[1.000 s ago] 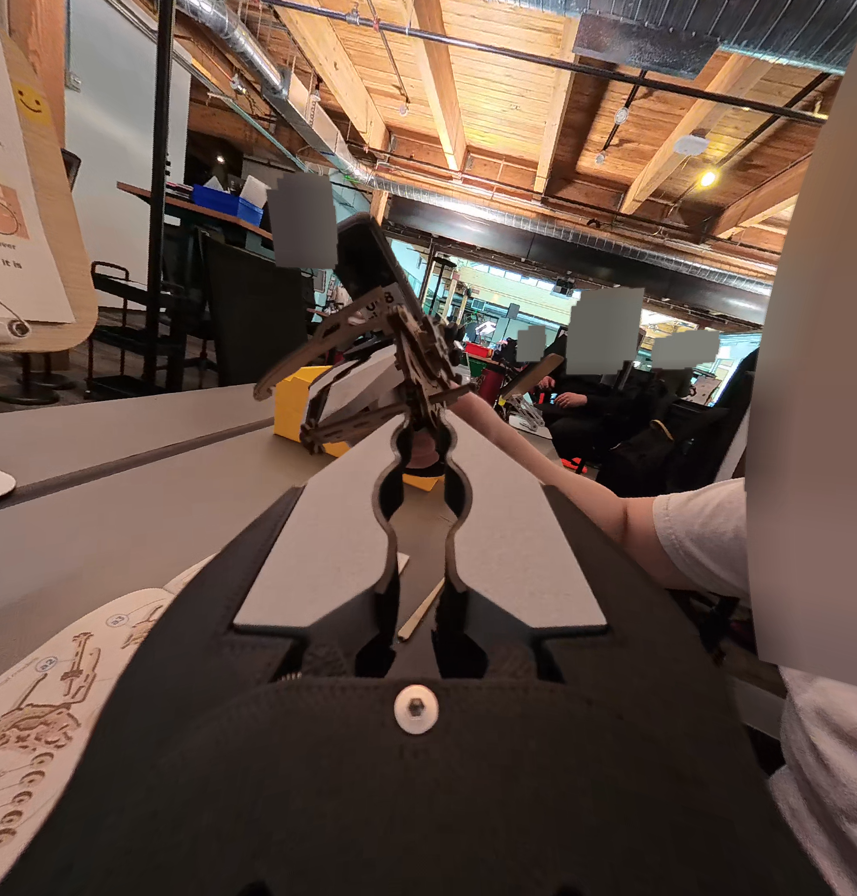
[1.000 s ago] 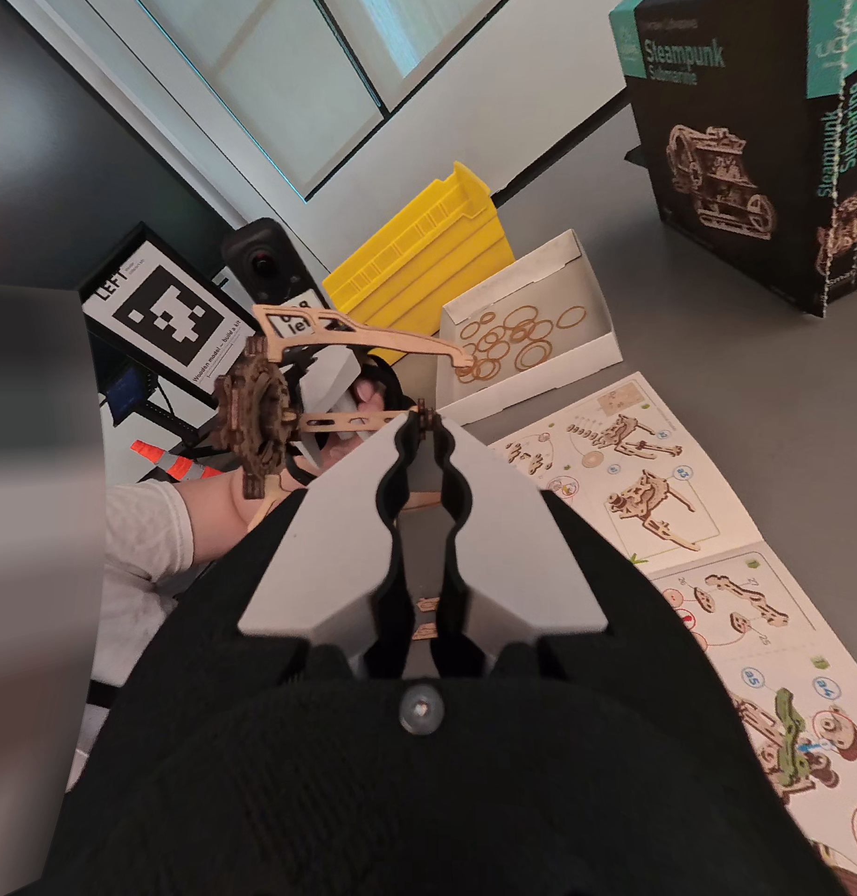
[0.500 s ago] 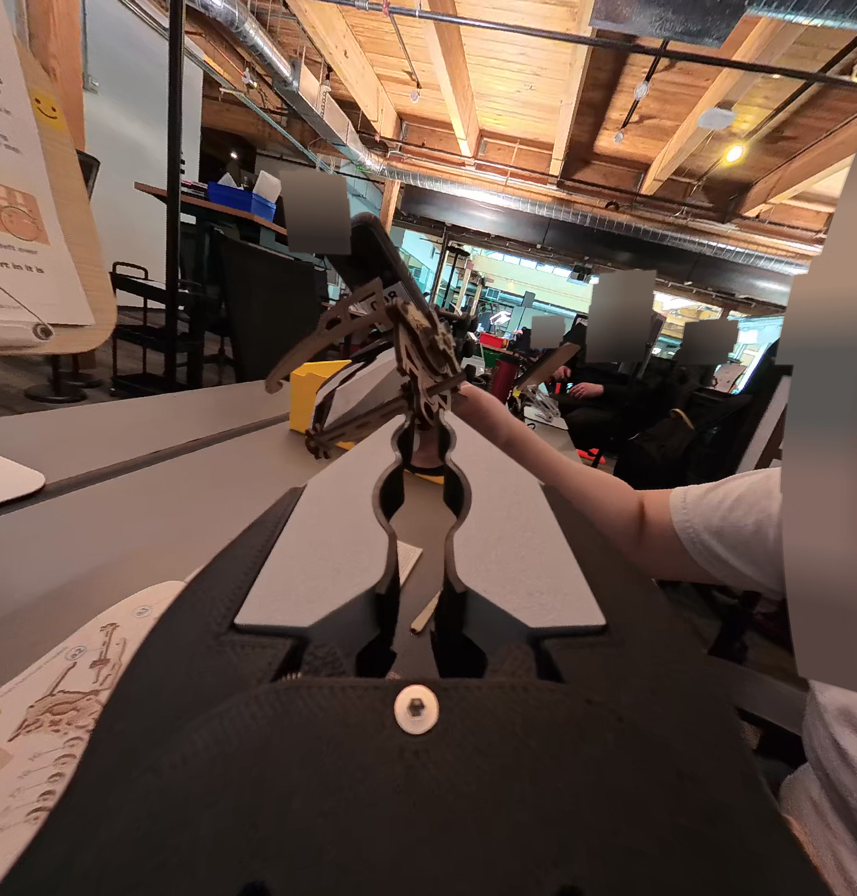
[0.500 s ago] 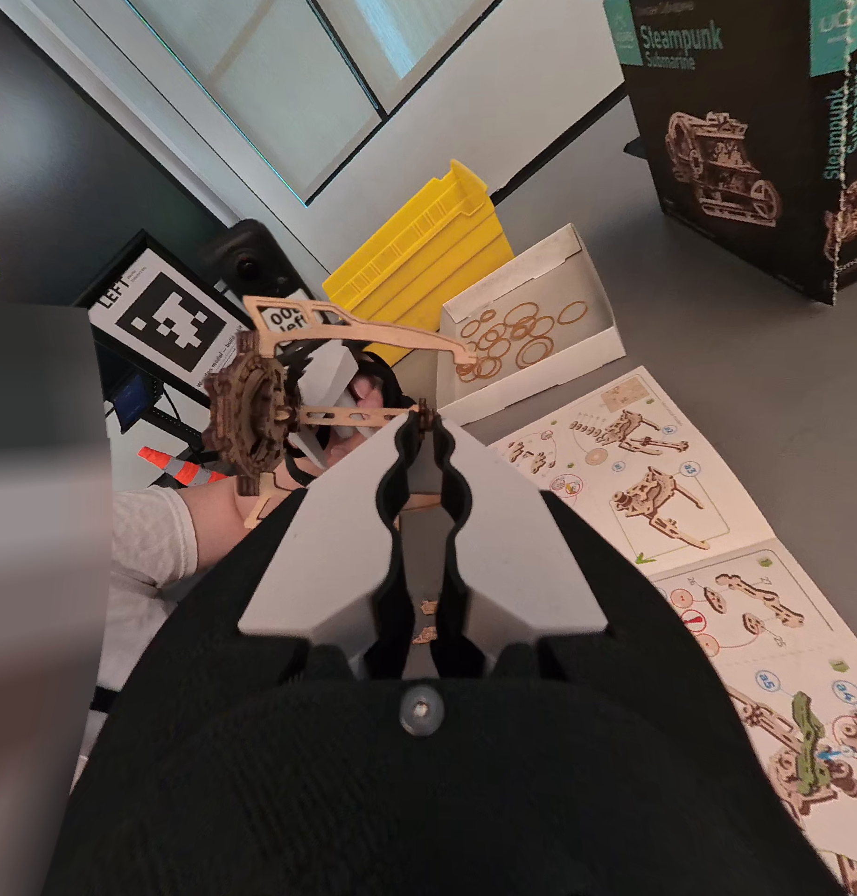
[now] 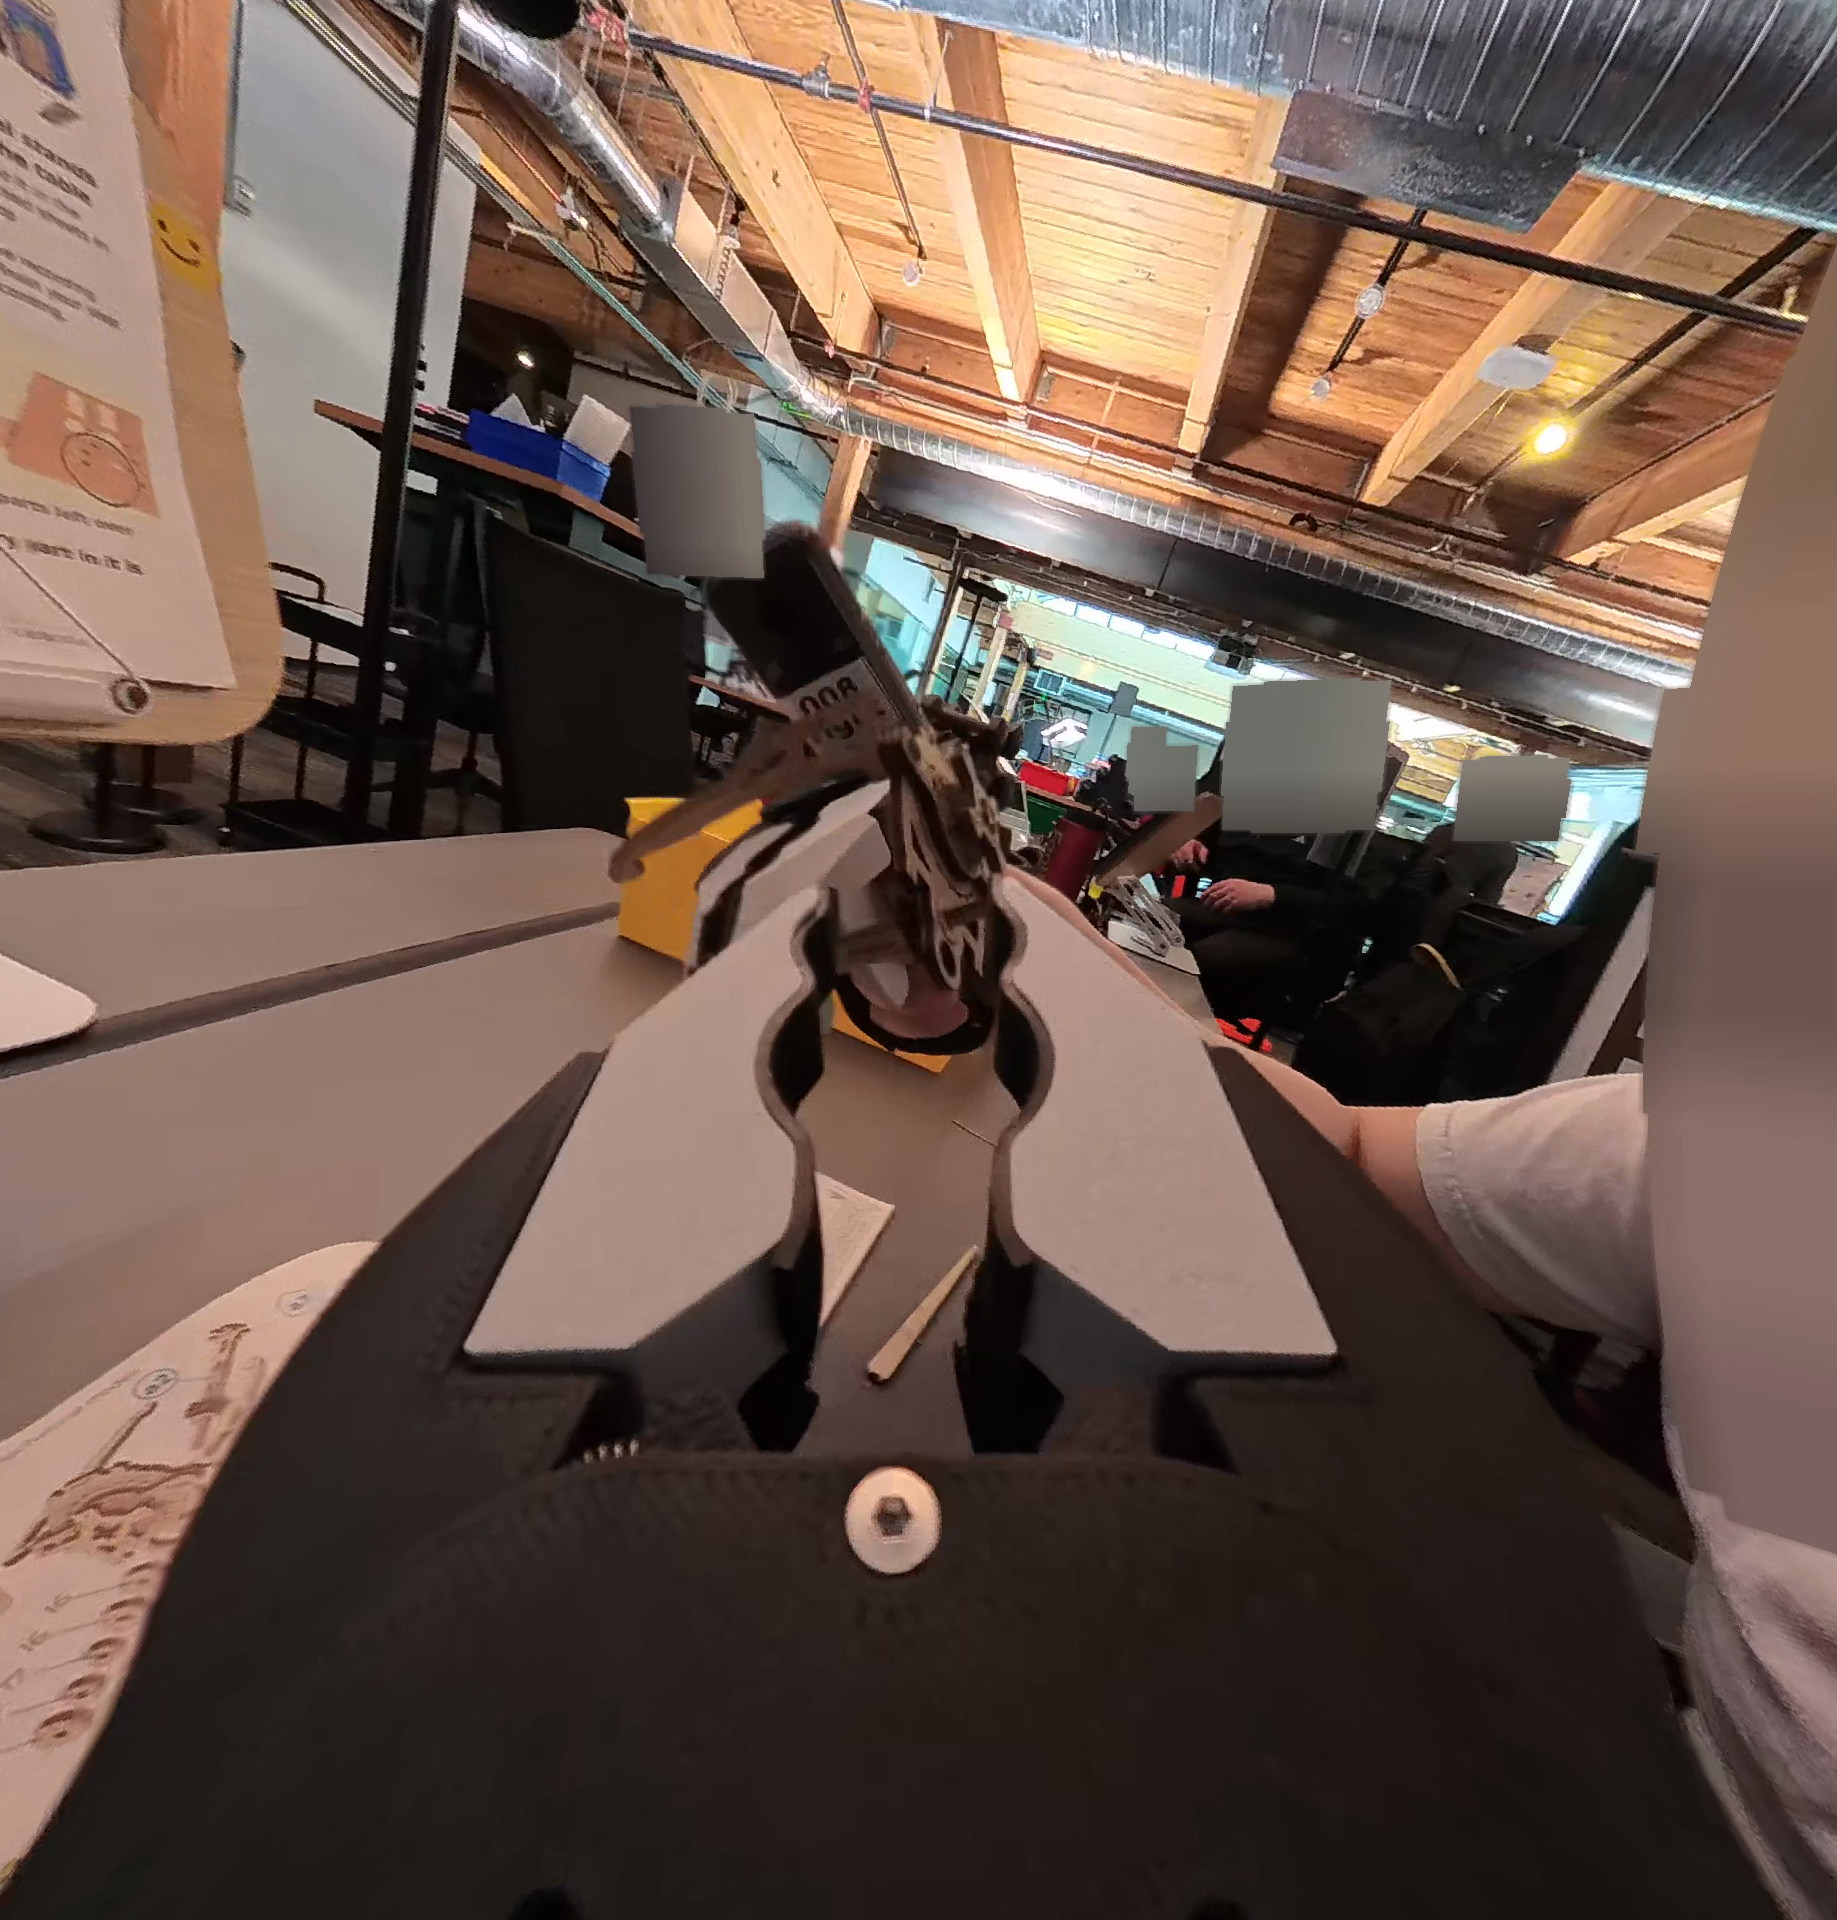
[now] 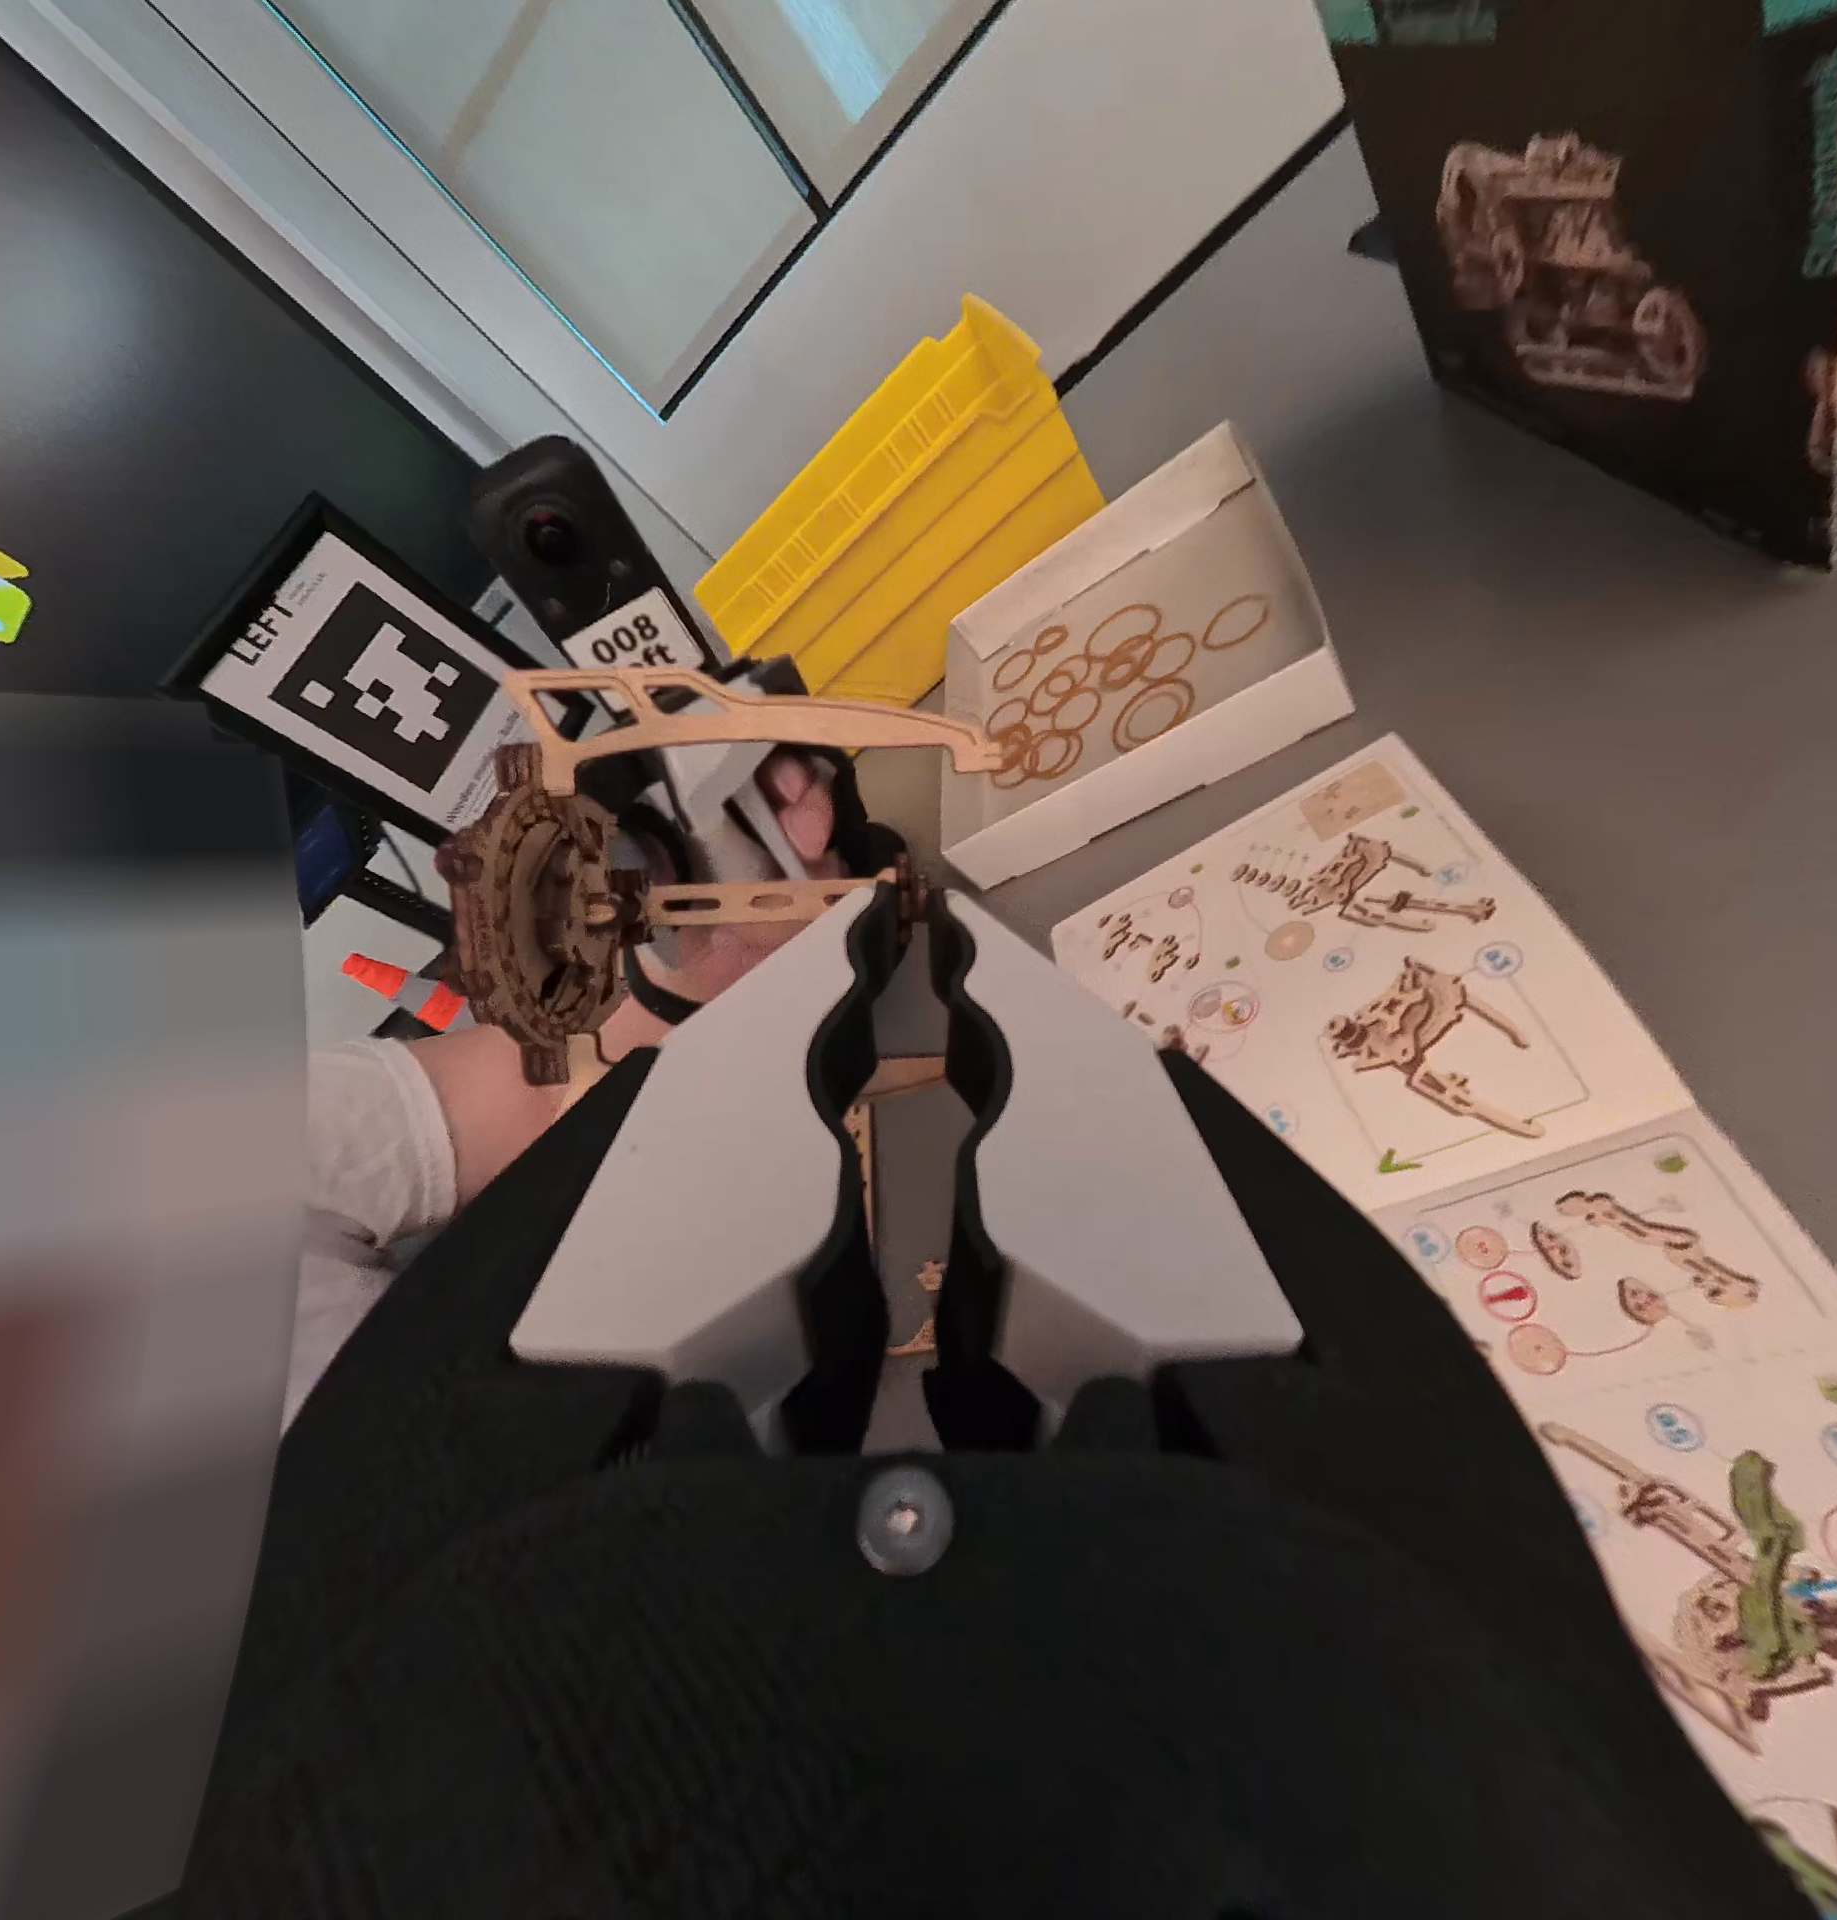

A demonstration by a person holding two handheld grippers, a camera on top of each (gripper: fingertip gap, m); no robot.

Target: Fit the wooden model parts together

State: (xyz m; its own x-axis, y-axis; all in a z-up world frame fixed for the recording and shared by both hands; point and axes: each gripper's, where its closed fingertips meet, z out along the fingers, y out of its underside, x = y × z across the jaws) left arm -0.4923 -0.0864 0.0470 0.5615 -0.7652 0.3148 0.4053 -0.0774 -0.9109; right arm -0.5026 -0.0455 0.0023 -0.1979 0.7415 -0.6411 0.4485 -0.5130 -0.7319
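The wooden model is a dark gear ring (image 6: 535, 914) with a long pale arm (image 6: 748, 717) and a thin rod (image 6: 758, 896) sticking out. It is held up in the air above the grey table (image 6: 1516, 644). My right gripper (image 6: 901, 899) is shut on the small hub at the end of the thin rod. My left gripper (image 5: 909, 925) has its fingers spread. The gear part (image 5: 940, 842) sits blurred between and just beyond its fingertips, and I see no firm pinch. The left gripper's body and tag show behind the model in the right wrist view.
A yellow bin (image 6: 893, 520), a white box of rubber bands (image 6: 1132, 675), the folded instruction sheet (image 6: 1361, 987) and the black kit box (image 6: 1620, 260) lie on the table. A loose wooden stick (image 5: 919, 1320) lies under the left gripper. A person's forearm (image 5: 1309, 1122) reaches in from the right.
My left gripper's fingers have spread apart, and the gear part now sits lower, between their tips. My right gripper stays shut on the rod's end.
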